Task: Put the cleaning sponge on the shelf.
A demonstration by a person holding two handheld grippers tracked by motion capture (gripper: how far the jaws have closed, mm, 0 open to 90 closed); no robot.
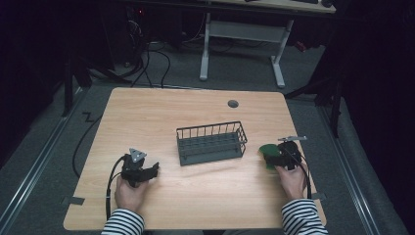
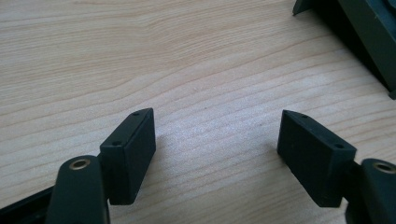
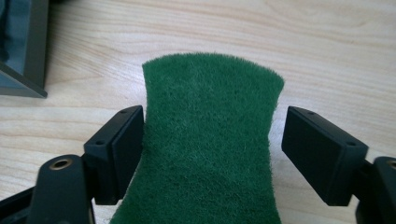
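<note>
Nearest to you, your two sleeves in black-and-white stripes are coming in from the near edge of the light wooden table (image 1: pixel 195 196). Your left hand is holding the black left gripper (image 1: pixel 154 169) low over the near-left part of the tabletop; its jaws are standing spread wide, with bare wood grain between them and nothing in their grasp. Your right hand is holding the black right gripper (image 1: pixel 269 155) at the near-right part of the table. A flat green scouring pad of rough fibre (image 3: pixel 205 144) is lying between its jaws – the left jaw is sitting against the pad's edge, the right jaw is standing clear of it, so the pad is not being pinched. A little farther in, between your two hands, a dark grey wire basket (image 1: pixel 211 142) is resting at the middle of the table. Beyond it, near the far edge, a small round grey cable port (image 1: pixel 233 104) is set into the wood.
</note>
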